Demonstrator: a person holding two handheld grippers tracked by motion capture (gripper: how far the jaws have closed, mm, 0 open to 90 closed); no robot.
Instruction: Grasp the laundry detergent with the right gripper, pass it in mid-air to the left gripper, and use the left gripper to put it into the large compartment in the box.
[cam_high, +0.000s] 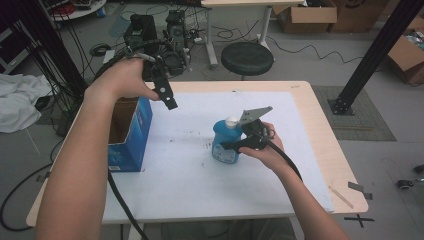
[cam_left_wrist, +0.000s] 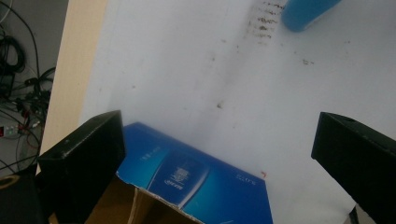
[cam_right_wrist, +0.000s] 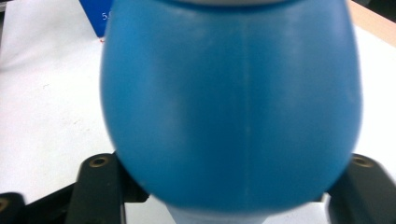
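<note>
Bottle (cam_right_wrist: 231, 107) is sitting in the right gripper (cam_high: 235, 144), its round blue belly crowding the right gripper view with a jaw lying on each flank; the jaws are clamping it low on the body. In the high view it is standing upright on the white mat (cam_high: 200, 170), to the right of the box (cam_high: 131, 135) and well apart from it, with its white cap (cam_high: 231, 121) uppermost.

It is looking like a smooth moulded plastic bottle, stiff enough to take a squeeze yet likely to give a little, and the glossy curved wall is probably slippery. If it is full, the weight will be sitting low, so a hold on the wide belly seems sound; a hold nearer the neck would risk it swinging. It does not look fragile.

The bottle is carrying a pale label on its front, too small to read. The left gripper (cam_high: 165, 92) is hovering above the box, over its open top, jaws spread wide with nothing between them. The box is showing white lettering and a logo on its blue side in the left gripper view, too blurred to make out.
</note>
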